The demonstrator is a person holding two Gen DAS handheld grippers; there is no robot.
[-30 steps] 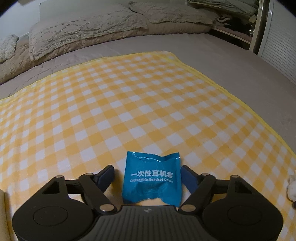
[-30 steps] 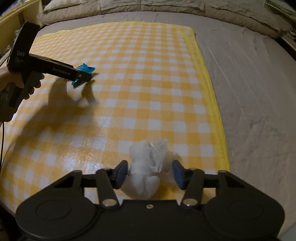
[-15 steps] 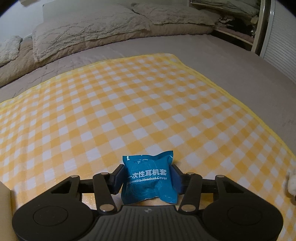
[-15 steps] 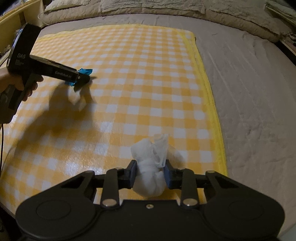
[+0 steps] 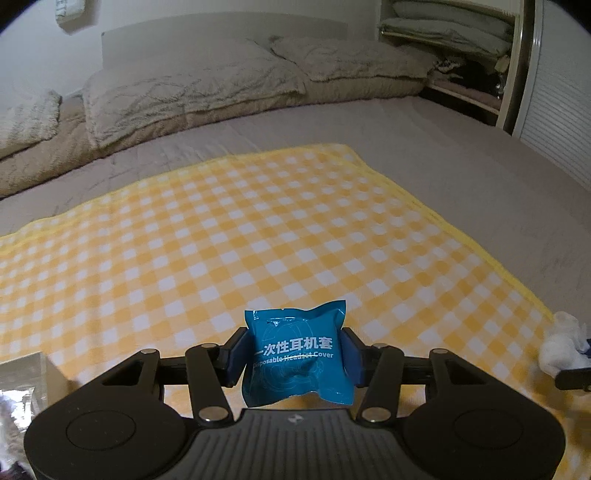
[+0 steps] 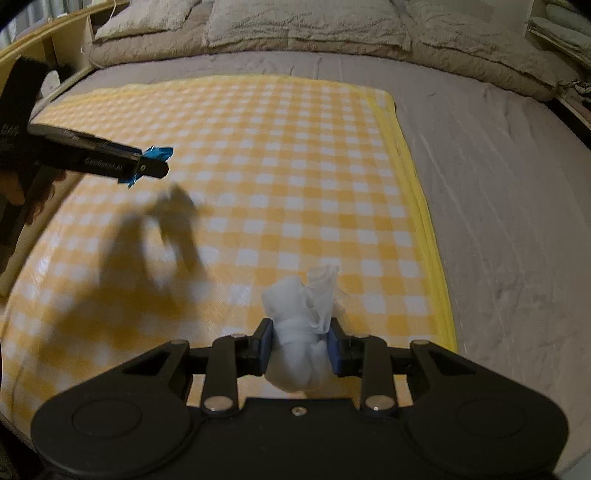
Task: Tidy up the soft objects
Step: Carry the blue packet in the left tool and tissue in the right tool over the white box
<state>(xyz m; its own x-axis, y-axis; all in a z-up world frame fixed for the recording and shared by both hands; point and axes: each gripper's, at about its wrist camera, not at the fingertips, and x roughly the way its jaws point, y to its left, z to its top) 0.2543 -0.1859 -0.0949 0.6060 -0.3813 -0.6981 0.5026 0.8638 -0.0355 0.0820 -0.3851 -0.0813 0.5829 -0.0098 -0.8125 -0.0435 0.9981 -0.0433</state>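
A blue foil packet [image 5: 297,354] printed "Disposable Headset Cover" hangs clear of the yellow checked blanket [image 5: 258,236], with my left gripper [image 5: 293,354] shut on its sides. From the right wrist view the same gripper [image 6: 147,168] shows at the far left, the packet [image 6: 157,153] sticking out of its tip above its shadow. My right gripper [image 6: 299,347] is shut on a white crumpled soft bundle [image 6: 299,332], lifted just off the blanket [image 6: 258,166] near its right edge. That bundle [image 5: 557,341] also appears at the right edge of the left wrist view.
The blanket lies on a grey bed [image 6: 498,184] with beige pillows [image 5: 192,92] at the head. A shelf with folded bedding [image 5: 443,33] stands at the back right. A pale box corner [image 5: 26,376] sits at the lower left. A wooden frame [image 6: 44,48] borders the bed's left side.
Both grippers closed on their objects, the left on the blue packet, the right on the white bundle. Both then rose off the blanket, the left one more.
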